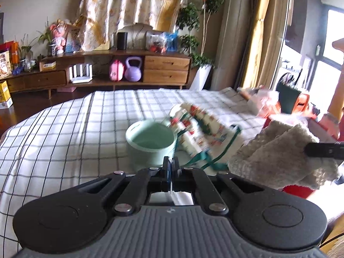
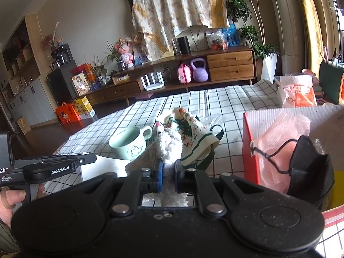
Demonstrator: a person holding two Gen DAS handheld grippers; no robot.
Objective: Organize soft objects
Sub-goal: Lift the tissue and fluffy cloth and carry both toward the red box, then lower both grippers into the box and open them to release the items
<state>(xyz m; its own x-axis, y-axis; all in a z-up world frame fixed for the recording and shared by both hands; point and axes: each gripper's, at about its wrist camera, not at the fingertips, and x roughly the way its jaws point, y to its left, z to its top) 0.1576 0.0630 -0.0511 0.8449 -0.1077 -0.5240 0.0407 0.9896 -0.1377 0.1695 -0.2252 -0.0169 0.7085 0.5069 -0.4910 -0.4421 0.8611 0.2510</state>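
Mid-lift: right gripper [image 2: 168, 167] jaws clamp fleecy cloth [image 2: 169, 146], left gripper [image 1: 171, 164] jaws pinch white sheet [image 2: 103, 167]; next, likely carry into red box [image 2: 249, 146], far right.

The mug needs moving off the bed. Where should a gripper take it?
Grip the mug's handle, coming from the patterned cloth's side: it stands upright and the loop juts out that way, slimmer than the wide body.
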